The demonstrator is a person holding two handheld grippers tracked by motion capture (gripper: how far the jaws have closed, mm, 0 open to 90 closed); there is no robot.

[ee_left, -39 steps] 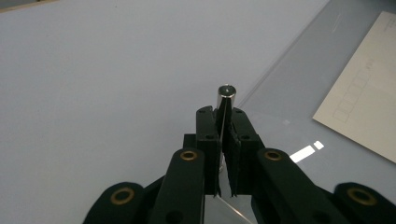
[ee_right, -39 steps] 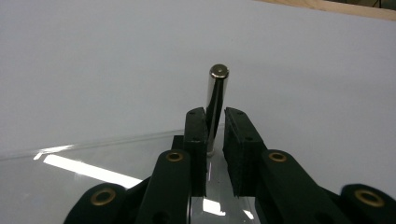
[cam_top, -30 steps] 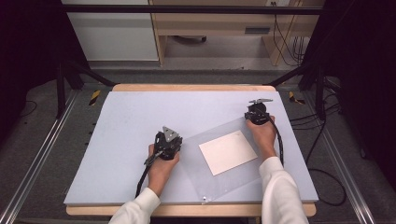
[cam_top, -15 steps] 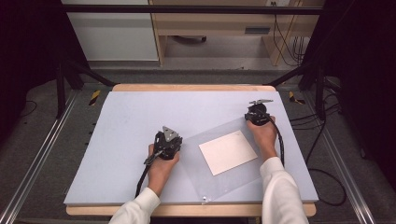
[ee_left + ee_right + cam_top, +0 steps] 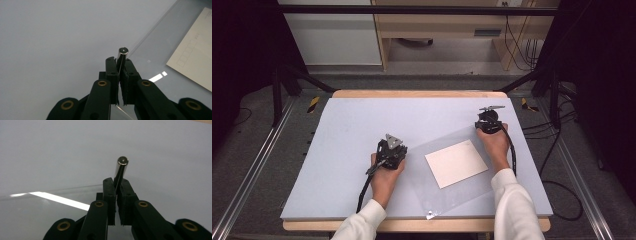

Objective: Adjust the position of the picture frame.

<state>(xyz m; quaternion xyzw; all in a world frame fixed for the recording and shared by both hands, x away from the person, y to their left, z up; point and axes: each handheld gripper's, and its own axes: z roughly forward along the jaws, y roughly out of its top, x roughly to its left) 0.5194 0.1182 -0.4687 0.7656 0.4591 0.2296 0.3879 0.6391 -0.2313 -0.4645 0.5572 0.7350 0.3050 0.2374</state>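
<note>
Pale grey-blue table top on a wooden board, metal rails either side, grey floor, wooden desk and white cabinet behind, black cables, dark surroundings

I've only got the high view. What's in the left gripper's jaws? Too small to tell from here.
Observer: The left gripper is shut on a small metal cylinder, whose shiny end pokes out past the fingertips.
Operator: Other hand?
Observer: Same there. The right gripper is shut on a second metal cylinder, which also sticks out beyond the tips.
Operator: Is the white card blank?
Observer: No. The left gripper view shows a faint row of printed boxes near one edge; the print is too small to read. The card lies within the clear sheet.
</note>
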